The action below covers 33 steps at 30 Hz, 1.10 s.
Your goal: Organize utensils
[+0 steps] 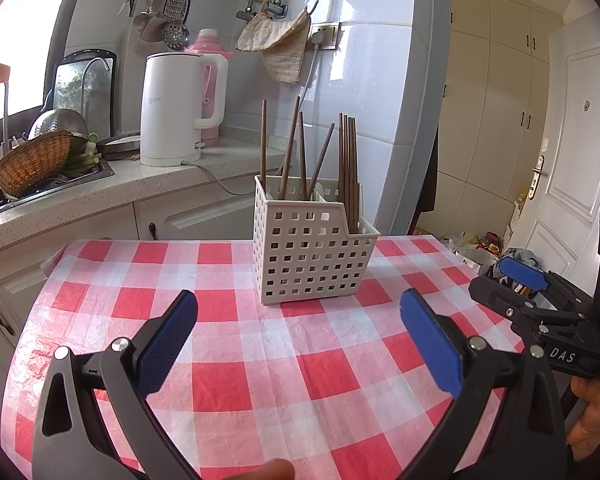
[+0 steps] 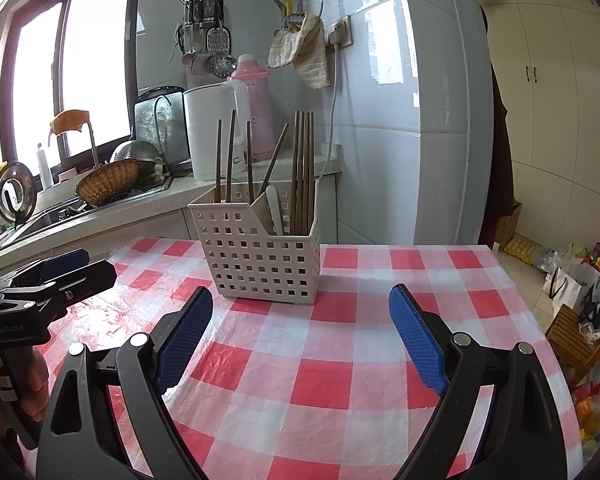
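On the table w/ red-and-white checked plastic cloth [image 1: 228,380] stands a white perforated plastic caddy [image 1: 308,260], upright, near the far edge of the table. Inside it stand the dark brown wooden chopsticks [image 1: 348,168]. A tight bundle is in the right compartment, and several single ones lean at different angles in the left part. In the right wrist view a white flat plastic utensil handle [image 2: 275,206] also shows between the two groups; which kind of utensil it is I cannot tell.

The left gripper [image 1: 300,312] has its blue pads wide apart and holds nothing. The right gripper [image 2: 302,308] is the same, pads apart, nothing between them. Both hang above the cloth, in front of the caddy and not touching it.

No loose utensil lies on the cloth, so the scene fits both cases: utensils already sorted into the caddy, or chopsticks about to be taken out & regrouped.

Handling, as my judgement: chopsticks are light, stiff and thin, prob. smooth, so they can turn or slip between the pads. Best hold is at the free upper part, across the stick, pulling straight along its length. The caddy looks light and approx. top-heavy w/ sticks, so it may tip or slide on the glossy cloth.
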Each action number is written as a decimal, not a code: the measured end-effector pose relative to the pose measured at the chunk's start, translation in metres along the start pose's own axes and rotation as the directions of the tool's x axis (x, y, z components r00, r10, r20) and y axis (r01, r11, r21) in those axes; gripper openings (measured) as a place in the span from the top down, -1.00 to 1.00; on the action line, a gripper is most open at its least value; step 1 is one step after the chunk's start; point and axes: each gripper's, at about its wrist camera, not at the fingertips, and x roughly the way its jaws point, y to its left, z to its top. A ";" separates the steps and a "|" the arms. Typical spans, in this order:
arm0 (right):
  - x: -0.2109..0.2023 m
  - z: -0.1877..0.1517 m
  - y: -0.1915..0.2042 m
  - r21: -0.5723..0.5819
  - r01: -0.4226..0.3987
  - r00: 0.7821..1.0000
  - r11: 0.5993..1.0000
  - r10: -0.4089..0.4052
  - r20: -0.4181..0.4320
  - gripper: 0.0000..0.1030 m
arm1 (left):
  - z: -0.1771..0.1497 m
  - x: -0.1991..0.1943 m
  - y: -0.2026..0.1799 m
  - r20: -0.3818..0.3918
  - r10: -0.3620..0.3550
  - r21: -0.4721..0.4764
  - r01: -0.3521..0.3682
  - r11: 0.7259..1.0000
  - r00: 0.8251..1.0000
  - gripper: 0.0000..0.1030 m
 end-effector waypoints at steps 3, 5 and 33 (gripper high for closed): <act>0.000 0.000 0.000 -0.003 0.001 1.000 1.000 -0.001 -0.001 -0.63 | 0.000 0.000 0.000 0.001 0.001 0.001 -0.001 1.000 1.000 -0.90; 0.000 0.000 0.000 -0.001 -0.001 1.000 1.000 0.001 -0.001 -0.63 | 0.001 0.000 0.000 0.001 0.001 0.001 -0.001 1.000 1.000 -0.90; 0.000 0.001 0.001 -0.004 -0.008 1.000 1.000 0.008 -0.005 -0.63 | 0.002 -0.003 -0.004 0.004 -0.012 0.001 0.011 1.000 1.000 -0.90</act>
